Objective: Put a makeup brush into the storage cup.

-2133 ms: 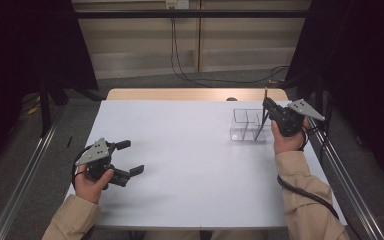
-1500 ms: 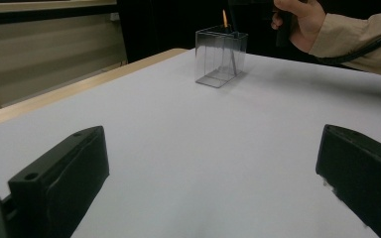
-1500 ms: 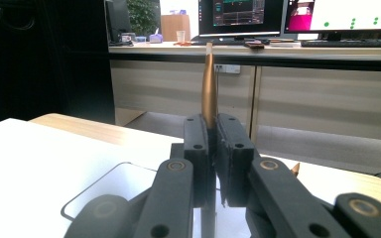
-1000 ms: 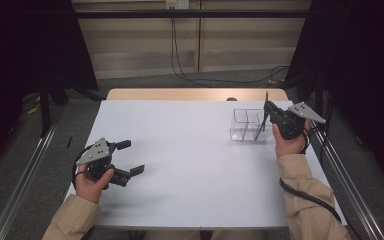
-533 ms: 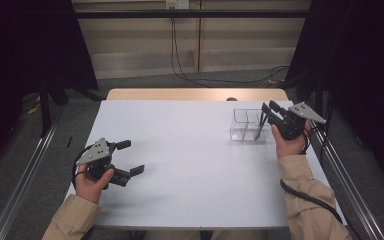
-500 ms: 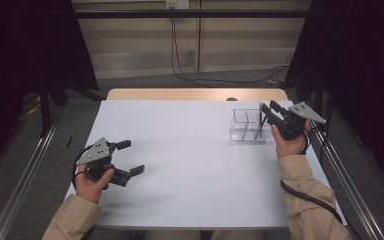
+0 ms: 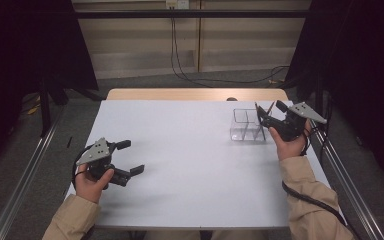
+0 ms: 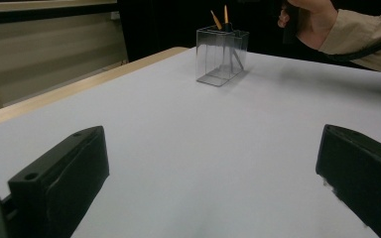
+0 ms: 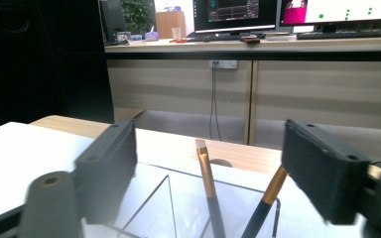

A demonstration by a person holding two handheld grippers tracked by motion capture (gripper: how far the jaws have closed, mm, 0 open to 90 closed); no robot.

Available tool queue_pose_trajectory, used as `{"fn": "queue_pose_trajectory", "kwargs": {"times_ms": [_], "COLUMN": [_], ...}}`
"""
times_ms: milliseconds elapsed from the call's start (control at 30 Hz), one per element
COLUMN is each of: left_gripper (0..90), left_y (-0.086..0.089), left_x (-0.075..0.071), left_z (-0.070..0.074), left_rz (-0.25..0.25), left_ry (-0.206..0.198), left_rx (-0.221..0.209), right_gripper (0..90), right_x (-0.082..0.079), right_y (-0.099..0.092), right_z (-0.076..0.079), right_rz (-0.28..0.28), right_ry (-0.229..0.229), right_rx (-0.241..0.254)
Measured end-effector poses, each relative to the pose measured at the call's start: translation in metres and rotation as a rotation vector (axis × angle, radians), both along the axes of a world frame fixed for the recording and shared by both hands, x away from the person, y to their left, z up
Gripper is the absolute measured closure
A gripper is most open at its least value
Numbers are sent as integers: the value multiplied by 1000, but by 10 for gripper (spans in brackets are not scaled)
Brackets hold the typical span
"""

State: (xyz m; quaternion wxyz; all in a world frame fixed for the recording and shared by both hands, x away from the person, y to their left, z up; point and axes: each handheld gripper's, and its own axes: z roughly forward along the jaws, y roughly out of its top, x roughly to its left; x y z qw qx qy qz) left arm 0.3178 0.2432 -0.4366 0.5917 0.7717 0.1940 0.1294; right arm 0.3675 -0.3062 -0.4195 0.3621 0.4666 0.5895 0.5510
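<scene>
A clear plastic box (image 7: 246, 125) with compartments stands at the right of the white table (image 7: 190, 165). Two thin black brushes with gold collars lean inside it, one (image 7: 256, 109) beside the other (image 7: 270, 108). My right gripper (image 7: 271, 111) hovers open just behind the box, jaws spread around the brush tops and touching neither. In the right gripper view the brushes (image 9: 207, 171) (image 9: 273, 188) rise between the jaws. My left gripper (image 7: 131, 157) is held open over the near left of the table, holding nothing. From the left gripper view the box (image 8: 222, 54) stands far off.
A wooden strip (image 7: 195, 94) runs along the table's far edge. Metal rails (image 7: 25, 175) flank the table on both sides. Cables (image 7: 180, 60) hang down the wall behind. Bare white table stretches between the two grippers.
The right gripper was shut on a brush above the box. It has opened, and the brush now leans in the box. The left gripper has stayed in place.
</scene>
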Motion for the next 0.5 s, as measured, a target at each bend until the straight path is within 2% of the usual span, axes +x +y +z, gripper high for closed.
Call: {"fn": "queue_pose_trajectory", "kwargs": {"times_ms": [500], "left_gripper": [0], "left_y": [0], "left_x": [0], "left_z": [1], "left_rz": [-1], "left_ry": [-1], "left_rx": [0], "right_gripper": [106], "right_x": [-4], "right_y": [3], "right_z": [-1], "right_rz": [47], "right_ry": [22], "right_rx": [-3]}}
